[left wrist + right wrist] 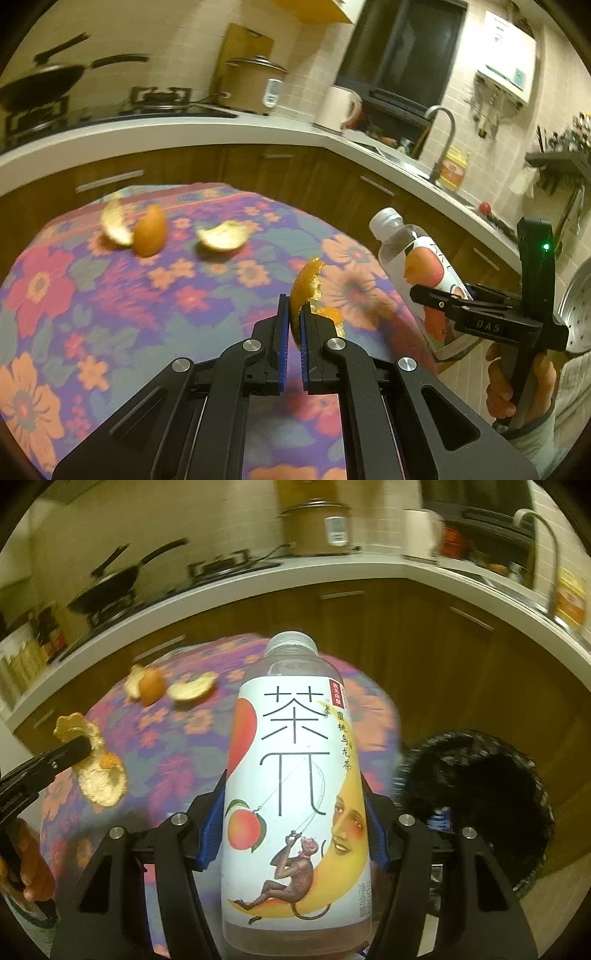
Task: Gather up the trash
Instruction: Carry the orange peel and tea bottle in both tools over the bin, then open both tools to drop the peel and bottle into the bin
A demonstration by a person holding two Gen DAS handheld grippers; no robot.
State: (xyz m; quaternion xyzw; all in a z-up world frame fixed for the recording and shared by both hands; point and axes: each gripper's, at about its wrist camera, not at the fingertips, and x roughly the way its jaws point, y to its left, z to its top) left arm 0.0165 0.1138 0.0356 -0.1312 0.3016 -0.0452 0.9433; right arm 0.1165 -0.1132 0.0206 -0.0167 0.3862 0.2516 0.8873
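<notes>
Peel (308,291) pinched in left tongs (294,314); bottle (295,775) clamped between right tongs (295,808).

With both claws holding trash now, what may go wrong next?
1. The orange peel is pinched only at one edge by the left claw; it may tear or slip.
2. The tea bottle sits wide in the right claw and may slide if tilted.

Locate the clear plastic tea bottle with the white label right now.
The clear plastic tea bottle with the white label stands clamped between the right gripper pads, centre of the right wrist view, over the floral tablecloth, left of the black bin.
</notes>
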